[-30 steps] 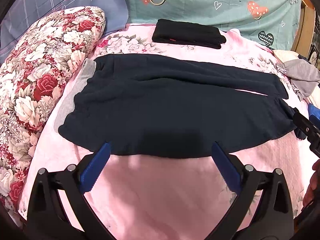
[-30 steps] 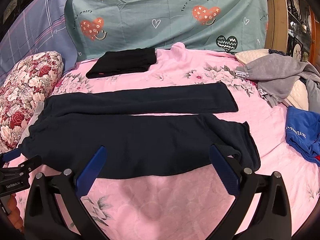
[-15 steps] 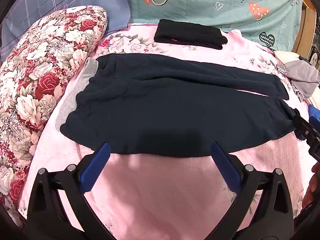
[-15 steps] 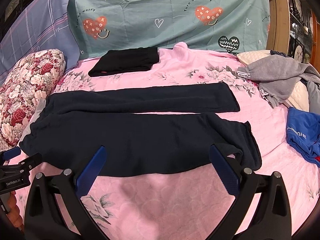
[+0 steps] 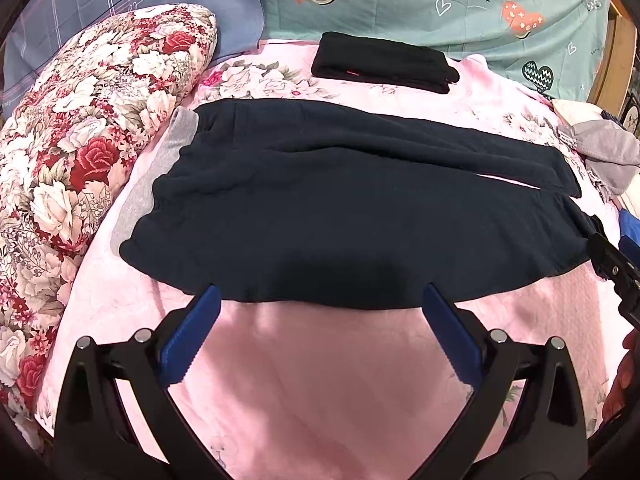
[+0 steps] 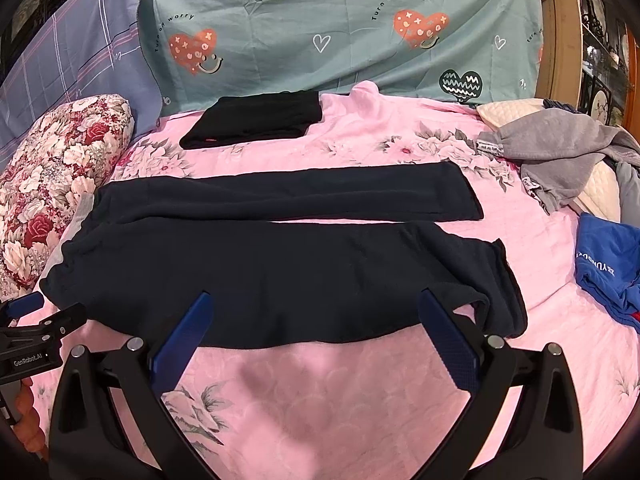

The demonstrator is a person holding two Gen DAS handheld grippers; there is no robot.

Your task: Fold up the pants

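Dark navy pants (image 5: 320, 216) lie flat on the pink bedspread, waistband at the left by the floral pillow, both legs stretched to the right. They also show in the right wrist view (image 6: 280, 264), the near leg's cuff rumpled at the right. My left gripper (image 5: 318, 300) is open and empty, just in front of the near edge near the waist. My right gripper (image 6: 312, 308) is open and empty, just in front of the near leg's edge. Each gripper shows at the edge of the other's view.
A folded black garment (image 6: 256, 120) lies at the back. A floral pillow (image 5: 80, 152) lies at the left. A grey garment (image 6: 560, 152) and a blue garment (image 6: 608, 260) lie at the right. A grey cloth (image 5: 160, 176) lies under the waistband.
Both grippers have crept slightly forward toward the pants' near edge. The pants have not moved.
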